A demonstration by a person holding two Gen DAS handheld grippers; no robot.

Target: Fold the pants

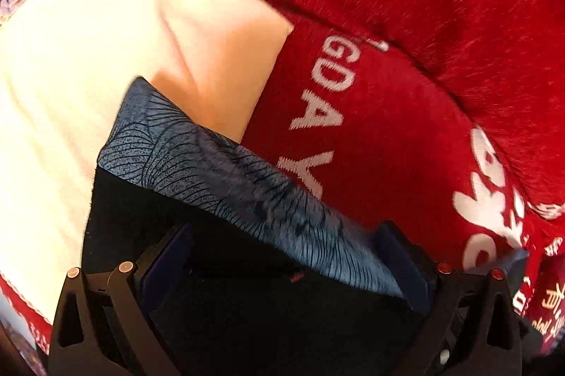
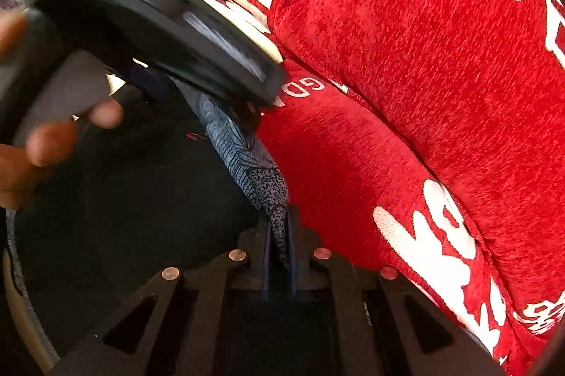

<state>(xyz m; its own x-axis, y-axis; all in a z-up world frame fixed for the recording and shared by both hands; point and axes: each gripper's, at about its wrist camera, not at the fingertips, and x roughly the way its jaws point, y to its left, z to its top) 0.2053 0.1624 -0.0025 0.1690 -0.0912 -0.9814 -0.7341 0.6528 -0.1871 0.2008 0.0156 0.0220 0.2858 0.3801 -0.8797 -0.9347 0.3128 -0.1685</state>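
I have both grippers pointing steeply down at the red blanket (image 1: 406, 5). My right gripper (image 2: 279, 234) is clenched on the patterned grey-blue edge of the pants (image 2: 243, 146), the fabric pinched between its fingers. My left gripper (image 1: 282, 252) stands wide, fingers on either side of that same edge without pressing it. In the right view I see my left hand (image 2: 46, 135) wrapped round its handle. The pants lie dark on the blanket beside a cream cloth (image 1: 88, 58), their patterned edge running as a long diagonal band from one gripper to the other.
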